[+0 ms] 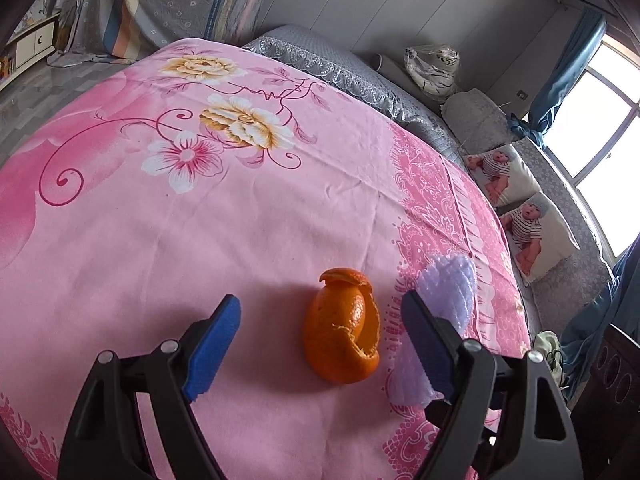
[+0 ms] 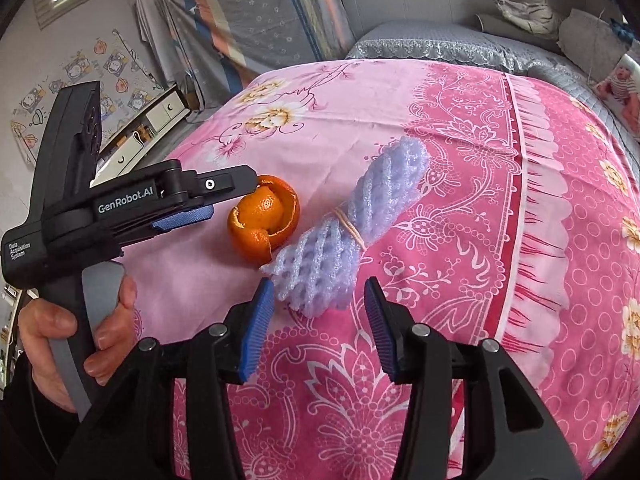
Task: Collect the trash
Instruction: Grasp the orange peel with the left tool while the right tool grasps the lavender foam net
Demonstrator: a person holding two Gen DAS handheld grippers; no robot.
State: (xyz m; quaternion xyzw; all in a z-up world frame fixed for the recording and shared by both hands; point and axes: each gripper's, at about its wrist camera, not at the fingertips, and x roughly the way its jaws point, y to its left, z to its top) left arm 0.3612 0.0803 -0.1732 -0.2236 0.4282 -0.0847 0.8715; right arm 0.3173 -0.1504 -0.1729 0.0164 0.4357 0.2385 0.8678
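Note:
An orange peel (image 1: 342,326) lies on the pink flowered sheet, curled like a cup. My left gripper (image 1: 320,320) is open with its blue pads on either side of the peel, not touching it. A lilac foam fruit net (image 2: 344,236), tied in the middle with a rubber band, lies just right of the peel (image 2: 264,218). It also shows in the left wrist view (image 1: 448,292), partly behind the right finger. My right gripper (image 2: 318,312) is open, with the near end of the net between its tips. The left gripper (image 2: 224,200) shows from the side in the right wrist view.
The pink sheet (image 1: 200,220) covers a bed. Grey bedding (image 1: 320,60) and baby-print pillows (image 1: 516,200) lie along the far and right sides. A bagged plush tiger (image 1: 434,66) sits by the wall. A white cabinet (image 2: 136,140) stands to the left.

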